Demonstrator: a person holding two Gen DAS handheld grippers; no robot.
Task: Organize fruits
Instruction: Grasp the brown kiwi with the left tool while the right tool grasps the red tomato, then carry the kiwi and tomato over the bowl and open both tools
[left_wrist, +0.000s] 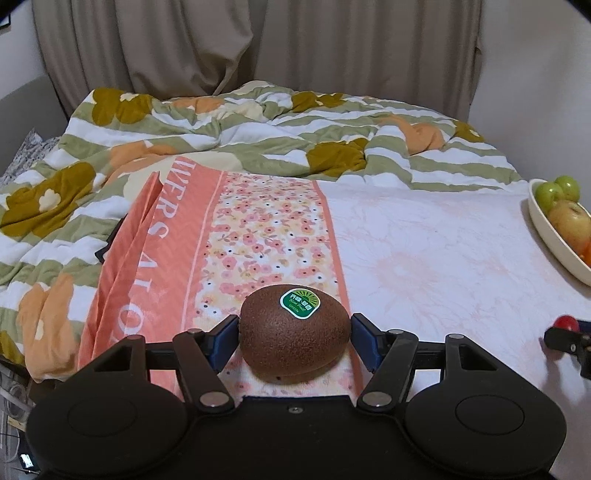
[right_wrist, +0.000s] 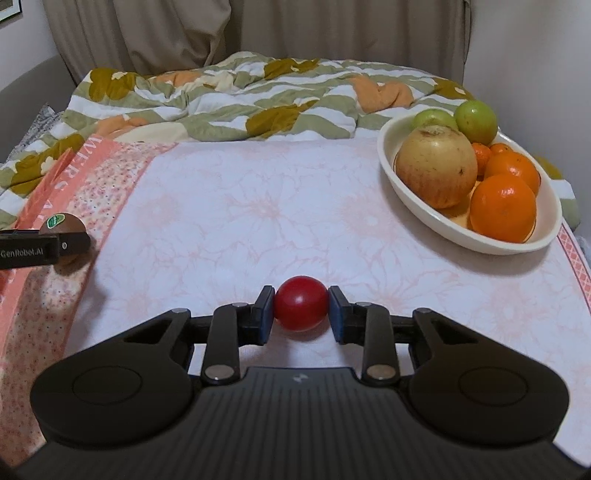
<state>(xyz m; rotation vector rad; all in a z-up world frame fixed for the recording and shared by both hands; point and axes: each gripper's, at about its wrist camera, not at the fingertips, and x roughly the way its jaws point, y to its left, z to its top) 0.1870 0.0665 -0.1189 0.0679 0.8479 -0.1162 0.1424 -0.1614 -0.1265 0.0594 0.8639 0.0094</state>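
**Both hand-held grippers clamp fruit on the bed**

Nearest, at the front edge of the bed, the right hand-held gripper (right_wrist: 300, 310) pinches a small red tomato (right_wrist: 300, 307) between its blue pads, both touching its sides; the fruit sits on the pale pink floral sheet (right_wrist: 258, 221). Toward the bed's left edge, the left hand-held gripper (left_wrist: 294, 334) holds a brown kiwi (left_wrist: 294, 330) between its pads, on the sheet's orange flowered border. The kiwi bears a green oval sticker (left_wrist: 300, 302) with white characters too small to make out and the word "GREEN" below. In the right wrist view the side of the left hand-held gripper reads "GenRobot.AI". The border strip (left_wrist: 166, 236) carries large white letters, partly folded, of which "VERS" shows.

Farther back, at the bed's right edge, stands a cream oval bowl (right_wrist: 391, 147). It holds a yellowish apple (right_wrist: 436, 170), two large oranges (right_wrist: 502, 206), smaller oranges behind them and two green fruits (right_wrist: 474, 118) at the far end. Beyond lies a crumpled green-striped quilt (right_wrist: 221, 99), then beige curtains (right_wrist: 258, 29).
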